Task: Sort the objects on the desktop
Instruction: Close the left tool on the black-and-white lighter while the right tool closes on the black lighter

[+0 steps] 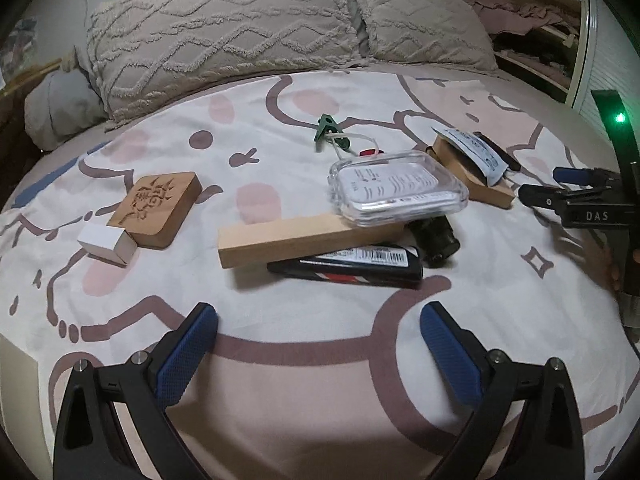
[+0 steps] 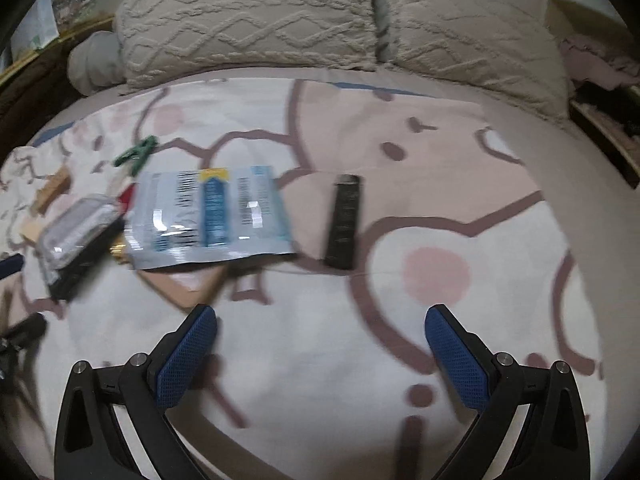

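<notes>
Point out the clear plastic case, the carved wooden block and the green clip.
clear plastic case [image 1: 398, 187], left wrist view, middle of its lid
carved wooden block [image 1: 154, 203], left wrist view, carved top face
green clip [image 1: 326, 125], left wrist view, its body

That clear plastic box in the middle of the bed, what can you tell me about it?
The clear box is a flat, rounded-corner case of transparent hard-looking plastic, closed as far as one can tell, with a white printed card inside; the print is too small to read. It sits tilted, one edge propped on the end of a pale wood block, above a black cylinder that it may also touch. In the right wrist view it appears blurred at the left. Neither pair of jaws touches it.
</notes>
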